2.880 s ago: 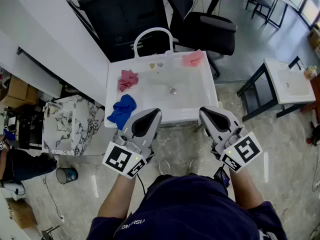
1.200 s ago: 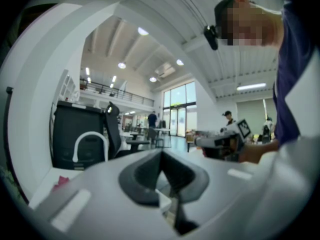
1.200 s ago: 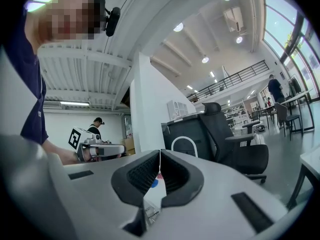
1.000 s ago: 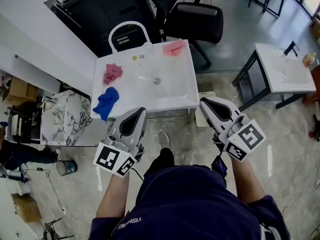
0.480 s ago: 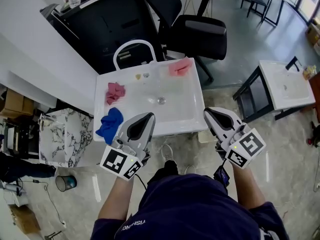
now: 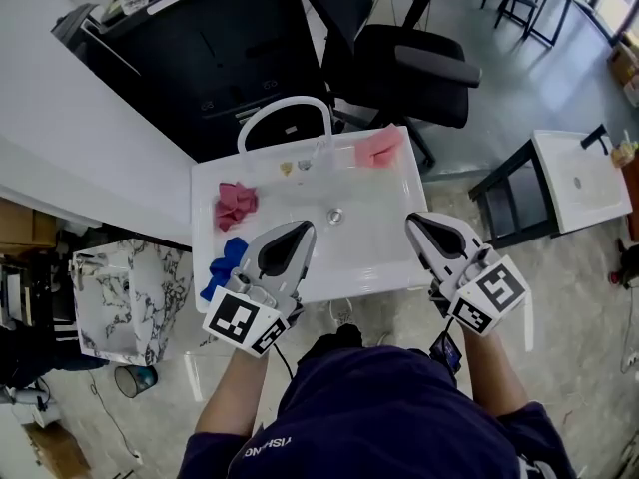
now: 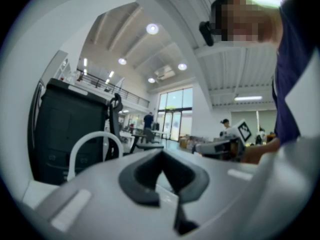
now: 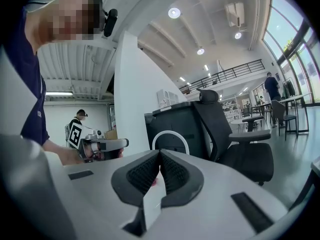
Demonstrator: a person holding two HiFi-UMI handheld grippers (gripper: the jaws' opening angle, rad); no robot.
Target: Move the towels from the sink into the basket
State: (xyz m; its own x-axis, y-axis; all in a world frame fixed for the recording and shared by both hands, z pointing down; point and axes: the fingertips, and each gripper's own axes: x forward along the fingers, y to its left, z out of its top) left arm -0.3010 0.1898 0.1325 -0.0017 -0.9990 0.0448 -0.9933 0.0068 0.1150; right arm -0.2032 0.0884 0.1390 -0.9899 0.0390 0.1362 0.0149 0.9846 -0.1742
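Currently we hold both grippers about level over the near edge of the sink [image 6: 374, 203], side by side and well apart. The left gripper [image 6: 302, 228] has its jaws closed tip to tip with nothing between them. The right gripper [image 6: 412, 221] shows the same: pads meeting, empty. No towel is in hand.

Three towels lie in or on the sink. The red towel [image 6: 237, 206] sits crumpled at the left side. The blue towel [image 6: 220, 262] lies at the near left corner, just beside the left gripper and partly hidden by it. The pink towel [image 6: 379, 148] rests on the back right corner, near the white arch [image 7: 95, 133] that stands at the back of the sink. We see no basket in any view, so we cannot say where the towels are to go.

Handling notes:

- **Weight and stiffness:** we judge the towels to be light, soft and limp. They will not hold a shape and will drape and trail when lifted. A damp one may cling to the sink.
- **Where to grip:** take hold at a raised fold or bunched ridge near the middle of the heap, not at a flat edge, so that the jaws close on several layers.
- **Before the grasp:** the jaws must open first.
- **Which gripper:** the blue towel is nearest for the left gripper. The pink one suits the right.
- **Lifting:** lift clear of the rim before moving sideways, lest a hanging corner catch on the arch.
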